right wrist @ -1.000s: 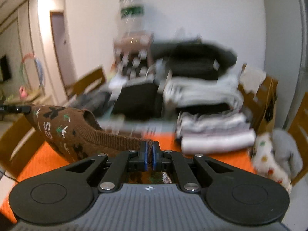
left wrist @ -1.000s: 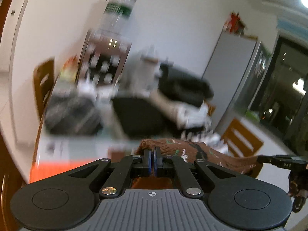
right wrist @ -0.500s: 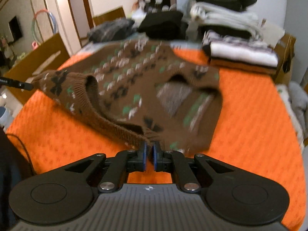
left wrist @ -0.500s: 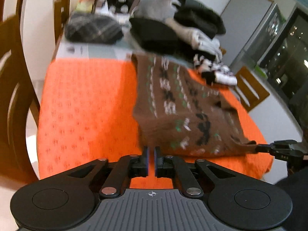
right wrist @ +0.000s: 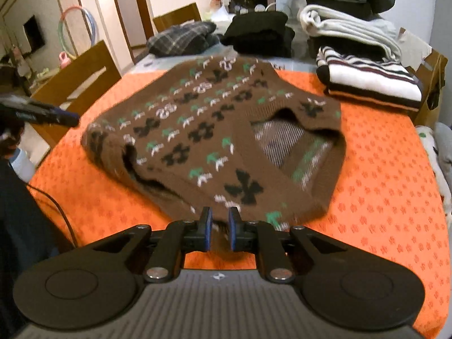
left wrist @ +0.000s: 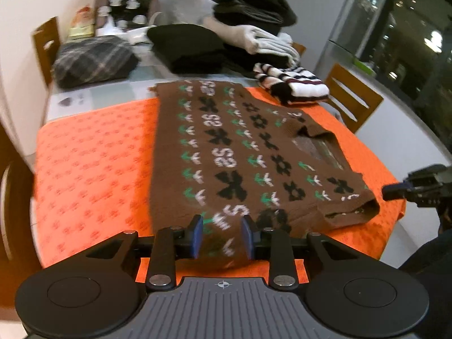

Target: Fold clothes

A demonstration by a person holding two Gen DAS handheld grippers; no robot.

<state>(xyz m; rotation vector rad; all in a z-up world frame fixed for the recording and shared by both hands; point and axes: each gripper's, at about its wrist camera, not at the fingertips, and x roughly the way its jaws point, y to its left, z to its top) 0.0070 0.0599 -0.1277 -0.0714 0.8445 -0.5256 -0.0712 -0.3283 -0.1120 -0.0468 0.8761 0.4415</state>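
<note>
Your left tool [left wrist: 221, 236] was wide open and your right tool [right wrist: 219, 233] narrowly open, each straddling a near edge of the brown sweater vest [left wrist: 240, 152] (lying spread on the orange-covered counter [left wrist: 93, 163]).

A home dining room — wooden chairs [right wrist: 82, 70] ring an orange-clothed tabletop [right wrist: 381, 186], hula hoop [right wrist: 75, 28] by the doorway.

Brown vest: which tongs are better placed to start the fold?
Probably left: the left tongs stand open around a flat corner of the vest; the right tongs, also open, face a rumpled armhole.
</note>
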